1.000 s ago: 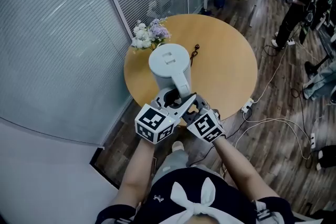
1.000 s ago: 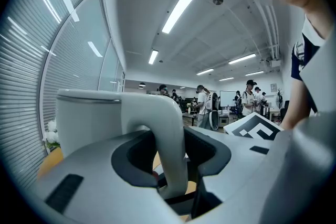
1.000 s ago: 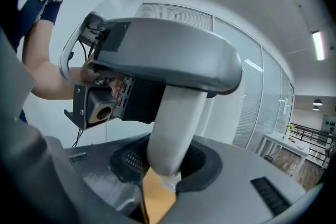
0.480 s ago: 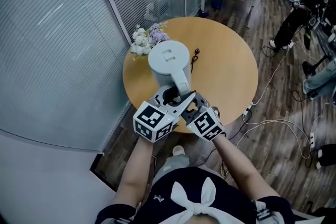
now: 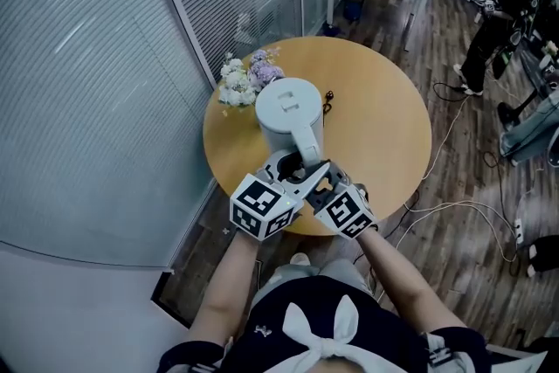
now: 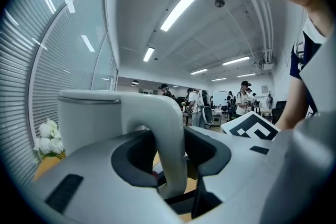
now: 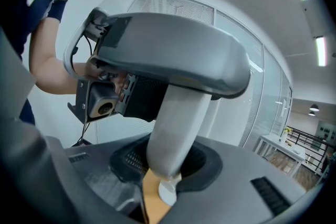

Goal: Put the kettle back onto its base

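A white kettle (image 5: 288, 107) with its lid shut is over the left half of a round wooden table (image 5: 384, 127). Whether it rests on the table or hangs above it I cannot tell. Both grippers hold its handle from the near side. My left gripper (image 5: 286, 167) is shut on the handle (image 6: 169, 134), dark pads (image 6: 137, 152) pressing on either side. My right gripper (image 5: 313, 176) is shut on the same handle (image 7: 176, 123), a little to the right. Below the handle's foot a small white piece (image 7: 167, 192) shows on the wood. No base is clearly in view.
A bunch of white and purple flowers (image 5: 243, 74) lies just behind the kettle at the table's left rim. A thin black cord (image 5: 327, 98) lies right of the kettle. A glass wall with blinds (image 5: 105, 83) runs along the left. Cables (image 5: 454, 205) trail on the floor.
Both grippers and the kettle have moved together a little farther in over the table, away from its near edge. The grip on the handle is unchanged.
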`<state>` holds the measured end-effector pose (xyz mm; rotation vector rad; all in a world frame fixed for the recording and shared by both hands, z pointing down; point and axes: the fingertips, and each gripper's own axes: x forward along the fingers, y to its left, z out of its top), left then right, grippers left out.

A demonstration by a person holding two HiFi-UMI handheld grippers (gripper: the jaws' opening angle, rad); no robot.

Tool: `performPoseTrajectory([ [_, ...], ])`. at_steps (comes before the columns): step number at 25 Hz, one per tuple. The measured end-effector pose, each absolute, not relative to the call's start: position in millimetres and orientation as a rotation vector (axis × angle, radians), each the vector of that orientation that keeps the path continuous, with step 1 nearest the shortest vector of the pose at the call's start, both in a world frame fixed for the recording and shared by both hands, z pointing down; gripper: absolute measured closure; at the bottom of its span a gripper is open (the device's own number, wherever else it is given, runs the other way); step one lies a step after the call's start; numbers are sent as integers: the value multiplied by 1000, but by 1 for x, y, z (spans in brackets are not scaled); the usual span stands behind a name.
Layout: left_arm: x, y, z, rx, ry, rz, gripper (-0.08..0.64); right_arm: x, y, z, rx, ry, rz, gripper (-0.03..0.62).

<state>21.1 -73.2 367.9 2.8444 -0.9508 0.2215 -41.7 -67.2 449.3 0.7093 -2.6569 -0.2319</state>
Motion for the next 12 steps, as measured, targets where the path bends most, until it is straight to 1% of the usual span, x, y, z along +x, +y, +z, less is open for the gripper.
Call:
performPoseTrajectory([
  [12,11,-81,378,2852,-886,230,387,-51,-77,459,740,-2638,-231,477],
])
